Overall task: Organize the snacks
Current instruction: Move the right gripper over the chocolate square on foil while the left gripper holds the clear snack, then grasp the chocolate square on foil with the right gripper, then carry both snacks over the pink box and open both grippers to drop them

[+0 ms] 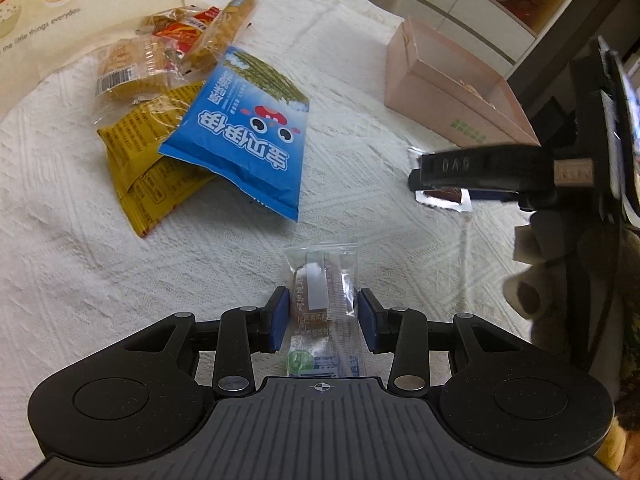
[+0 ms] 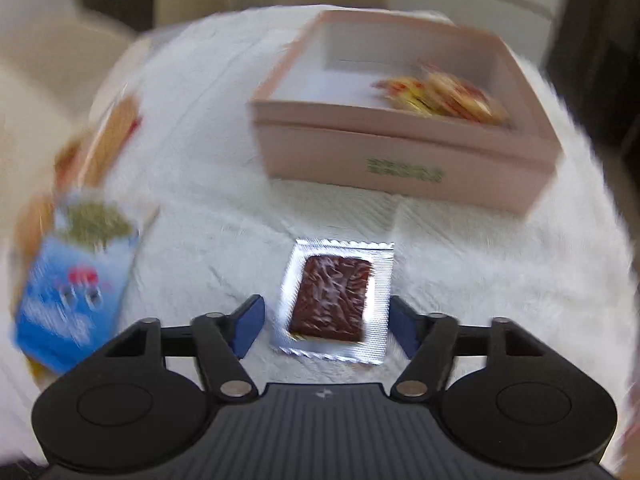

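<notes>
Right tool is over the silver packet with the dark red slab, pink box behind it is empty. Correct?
Not quite. The right wrist view shows the pink box already holds yellow-and-red wrapped snacks in its far right corner. The right tool does straddle the silver packet.

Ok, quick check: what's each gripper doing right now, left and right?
Left gripper: open, jaws either side of a clear-wrapped snack, not pressing it.
Right gripper: open around the silver packet, pads not touching.

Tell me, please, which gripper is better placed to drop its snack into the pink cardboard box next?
Probably the right gripper: the pink cardboard box sits directly beyond it, and the silver foil packet with dark red filling lies between its open jaws. The left gripper, straddling a clear-wrapped snack, is farther off.
</notes>
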Demonstrator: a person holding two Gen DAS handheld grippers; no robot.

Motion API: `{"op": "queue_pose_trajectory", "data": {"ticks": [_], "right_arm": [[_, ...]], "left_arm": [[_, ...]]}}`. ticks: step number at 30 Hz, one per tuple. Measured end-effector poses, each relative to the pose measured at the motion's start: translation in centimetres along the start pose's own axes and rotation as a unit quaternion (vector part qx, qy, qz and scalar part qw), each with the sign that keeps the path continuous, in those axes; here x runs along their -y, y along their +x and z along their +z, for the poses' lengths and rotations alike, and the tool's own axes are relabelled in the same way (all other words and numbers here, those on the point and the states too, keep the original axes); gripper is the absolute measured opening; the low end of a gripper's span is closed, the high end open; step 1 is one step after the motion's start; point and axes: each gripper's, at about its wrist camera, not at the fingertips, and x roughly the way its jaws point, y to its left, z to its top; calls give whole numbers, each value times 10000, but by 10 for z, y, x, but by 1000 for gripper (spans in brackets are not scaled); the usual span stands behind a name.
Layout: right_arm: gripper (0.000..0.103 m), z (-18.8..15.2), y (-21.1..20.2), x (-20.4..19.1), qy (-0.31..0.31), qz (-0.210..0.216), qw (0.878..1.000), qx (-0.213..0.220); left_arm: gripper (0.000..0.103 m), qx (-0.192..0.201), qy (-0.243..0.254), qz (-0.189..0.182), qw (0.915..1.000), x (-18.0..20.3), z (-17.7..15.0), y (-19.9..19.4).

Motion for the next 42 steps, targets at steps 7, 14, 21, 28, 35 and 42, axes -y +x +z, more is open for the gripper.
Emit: {"op": "queue_pose_trajectory", "data": {"ticks": [7, 14, 21, 28, 35, 42], "right_arm": [[40, -19, -48, 12, -556, 445, 9972, 224], [40, -26, -103, 48, -706, 671, 9930, 665], [40, 6, -142, 88, -704, 786, 9864, 1261], [40, 32, -133, 114, -857, 841, 9833, 1369], [40, 50, -120, 120, -1165, 770, 9797, 1435], [44, 115, -88, 131, -730, 957, 9832, 1373]], "left_arm": [[42, -64, 255, -29, 9996, 10, 2, 2], [41, 448, 493, -611, 9959, 47, 37, -33], [42, 1557, 966, -962, 9784, 115, 160, -78], [43, 1332, 1250, -977, 9783, 184, 255, -35], [43, 1249, 557, -1297, 9821, 178, 259, 4], [43, 1381, -131, -544, 9888, 108, 221, -10]]}}
